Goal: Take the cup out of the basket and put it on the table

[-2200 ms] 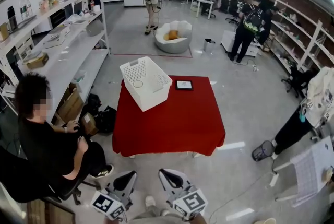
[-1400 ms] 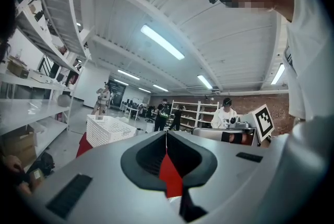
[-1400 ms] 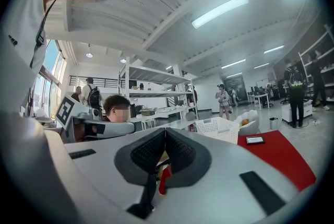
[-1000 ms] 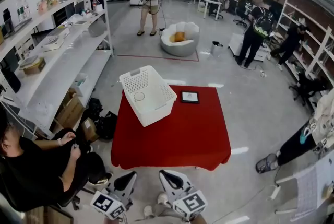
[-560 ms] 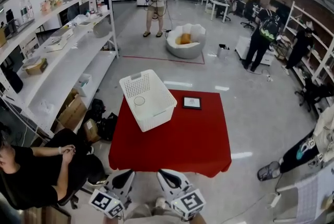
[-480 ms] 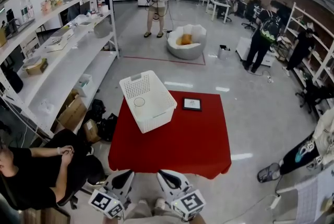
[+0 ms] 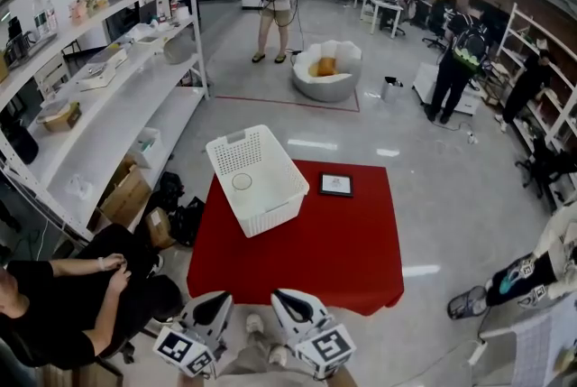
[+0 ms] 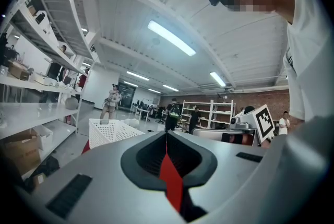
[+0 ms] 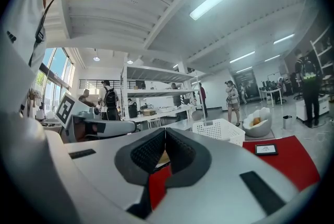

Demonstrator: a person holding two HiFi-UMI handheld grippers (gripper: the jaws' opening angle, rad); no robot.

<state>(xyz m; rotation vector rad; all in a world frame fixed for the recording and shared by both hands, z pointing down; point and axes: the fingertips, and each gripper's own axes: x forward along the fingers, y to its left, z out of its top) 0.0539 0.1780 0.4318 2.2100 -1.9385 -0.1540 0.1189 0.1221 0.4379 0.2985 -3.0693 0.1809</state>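
A white perforated basket (image 7: 259,180) stands on the far left part of the red-clothed table (image 7: 311,245). The cup (image 7: 242,182) shows as a pale round rim inside it. Both grippers are held low at the near side, short of the table: the left gripper (image 7: 216,302) and the right gripper (image 7: 283,299), side by side and pointing level at it. In the left gripper view the left gripper (image 8: 167,137) has its jaws together, nothing between them, and the basket (image 8: 108,132) lies ahead. The right gripper (image 9: 165,133) is likewise shut and empty, with the basket (image 9: 219,129) ahead to the right.
A small framed tablet (image 7: 336,185) lies on the cloth right of the basket. A seated person (image 7: 63,304) is close on the left by the long white shelves (image 7: 99,105). Another person's legs (image 7: 509,279) are at the right. More people and a beanbag (image 7: 326,69) stand farther back.
The view and both grippers have moved toward the table; the table and basket sit nearer and lower in the head view. The seated person has slid toward the lower left. Jaws unchanged.
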